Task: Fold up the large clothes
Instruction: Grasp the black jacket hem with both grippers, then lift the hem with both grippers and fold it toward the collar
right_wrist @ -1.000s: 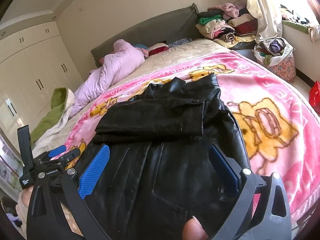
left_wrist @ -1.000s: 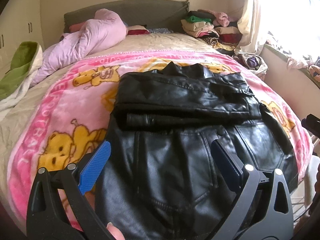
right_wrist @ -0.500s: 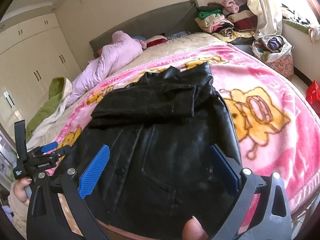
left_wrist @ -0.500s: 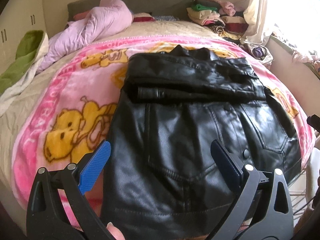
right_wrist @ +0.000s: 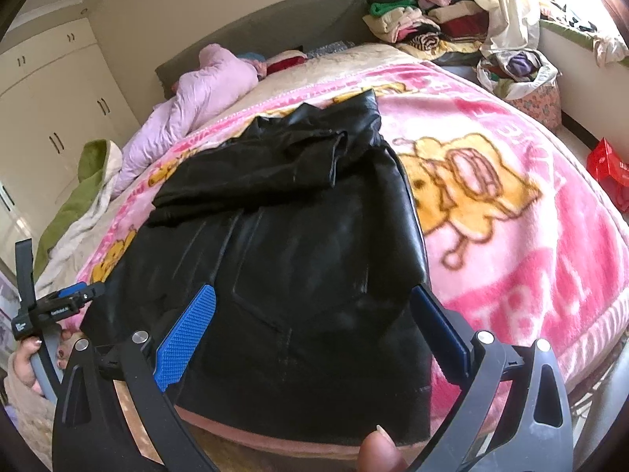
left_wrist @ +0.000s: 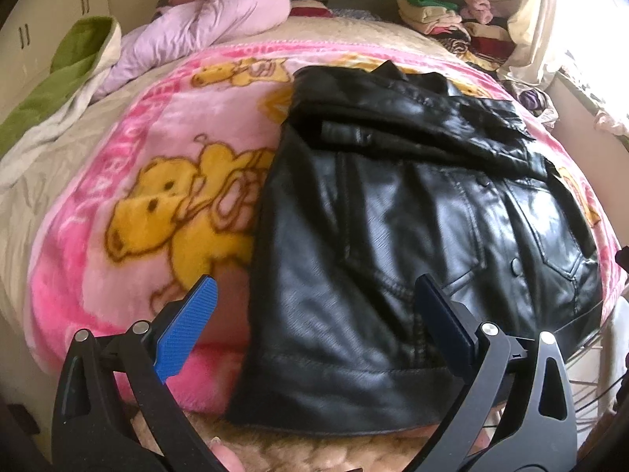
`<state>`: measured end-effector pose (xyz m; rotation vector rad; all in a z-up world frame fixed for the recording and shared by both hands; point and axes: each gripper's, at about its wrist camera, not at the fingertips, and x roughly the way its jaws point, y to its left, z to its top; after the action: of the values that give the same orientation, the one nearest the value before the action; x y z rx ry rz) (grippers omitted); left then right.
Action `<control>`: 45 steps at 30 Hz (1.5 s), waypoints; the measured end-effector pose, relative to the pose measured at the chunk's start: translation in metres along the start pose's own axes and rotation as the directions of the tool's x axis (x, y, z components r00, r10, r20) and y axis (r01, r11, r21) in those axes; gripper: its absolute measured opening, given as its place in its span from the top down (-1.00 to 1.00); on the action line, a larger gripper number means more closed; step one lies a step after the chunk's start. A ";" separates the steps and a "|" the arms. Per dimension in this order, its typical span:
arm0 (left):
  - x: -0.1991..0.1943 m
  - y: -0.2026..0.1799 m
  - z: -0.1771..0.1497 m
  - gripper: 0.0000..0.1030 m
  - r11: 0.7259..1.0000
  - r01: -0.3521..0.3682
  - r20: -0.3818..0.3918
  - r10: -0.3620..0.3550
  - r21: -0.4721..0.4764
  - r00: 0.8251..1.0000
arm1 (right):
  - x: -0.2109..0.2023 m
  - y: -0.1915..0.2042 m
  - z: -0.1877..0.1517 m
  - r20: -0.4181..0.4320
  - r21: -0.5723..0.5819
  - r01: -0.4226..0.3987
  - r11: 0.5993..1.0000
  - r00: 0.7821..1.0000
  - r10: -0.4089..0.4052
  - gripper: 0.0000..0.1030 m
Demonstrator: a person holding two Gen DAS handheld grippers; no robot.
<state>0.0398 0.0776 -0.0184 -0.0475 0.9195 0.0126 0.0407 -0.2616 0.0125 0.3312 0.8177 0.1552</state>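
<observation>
A black leather jacket [left_wrist: 393, 216] lies flat on a pink bear-print blanket [left_wrist: 137, 196], its sleeves folded across the upper part. Its hem hangs at the bed's near edge. It also shows in the right wrist view [right_wrist: 298, 236]. My left gripper [left_wrist: 314, 322] is open and empty, above the hem's left part. My right gripper [right_wrist: 314, 326] is open and empty, above the hem's right part. The left gripper also shows at the left edge of the right wrist view [right_wrist: 59, 303].
A lilac quilt [left_wrist: 204, 19] and a green-and-white blanket [left_wrist: 59, 78] lie at the far left of the bed. Stacked folded clothes [right_wrist: 412, 19] sit at the back right. A bag of clothes [right_wrist: 523, 74] and a red box [right_wrist: 609, 165] stand on the floor at the right.
Both grippers have pulled back toward the near edge of the bed, so the jacket's hem now shows. Both stay open. The jacket has not moved.
</observation>
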 end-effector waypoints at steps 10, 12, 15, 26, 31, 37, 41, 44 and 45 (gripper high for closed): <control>0.005 0.024 -0.008 -0.82 1.000 0.019 -0.060 -0.019 0.003 0.998 | 0.009 -0.014 -0.016 -0.097 0.009 -0.022 1.000 0.995 0.023 -0.91; 0.006 0.025 -0.008 -0.82 0.999 0.019 -0.079 -0.017 0.030 0.997 | 0.012 -0.018 -0.020 -0.122 0.014 -0.034 0.999 0.992 0.035 -0.91; 0.014 0.029 -0.007 -0.82 0.996 0.081 -0.138 -0.076 0.027 0.987 | 0.018 -0.022 -0.026 -0.151 0.010 -0.037 0.999 0.988 0.039 -0.91; 0.047 0.027 0.000 -0.82 0.980 0.200 -0.312 -0.190 -0.002 0.931 | 0.011 -0.039 -0.030 -0.129 0.006 0.028 1.000 0.991 -0.027 -0.91; 0.056 0.023 0.005 -0.69 0.975 0.222 -0.321 -0.216 -0.016 0.922 | 0.026 -0.054 -0.037 -0.214 0.056 -0.047 0.997 0.975 0.058 -0.91; 0.056 0.018 0.004 0.18 0.971 0.239 -0.303 -0.227 0.001 0.925 | 0.033 -0.050 -0.047 -0.218 0.011 -0.060 0.998 0.974 0.061 -0.33; 0.048 0.018 0.004 0.67 0.972 0.233 -0.259 -0.222 0.011 0.940 | 0.023 -0.047 -0.050 -0.180 0.018 -0.147 0.989 0.972 0.148 0.58; 0.041 0.020 0.003 0.79 0.970 0.243 -0.229 -0.235 0.006 0.945 | 0.014 -0.047 -0.049 -0.150 0.031 -0.170 0.985 0.974 0.172 0.66; 0.037 0.022 0.003 0.82 0.967 0.255 -0.218 -0.249 -0.003 0.944 | 0.011 -0.049 -0.047 -0.141 0.044 -0.183 0.982 0.972 0.187 0.66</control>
<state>0.0634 0.0990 -0.0469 -0.1454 1.1268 -0.2469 0.0133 -0.2940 -0.0419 0.4290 0.9335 0.3447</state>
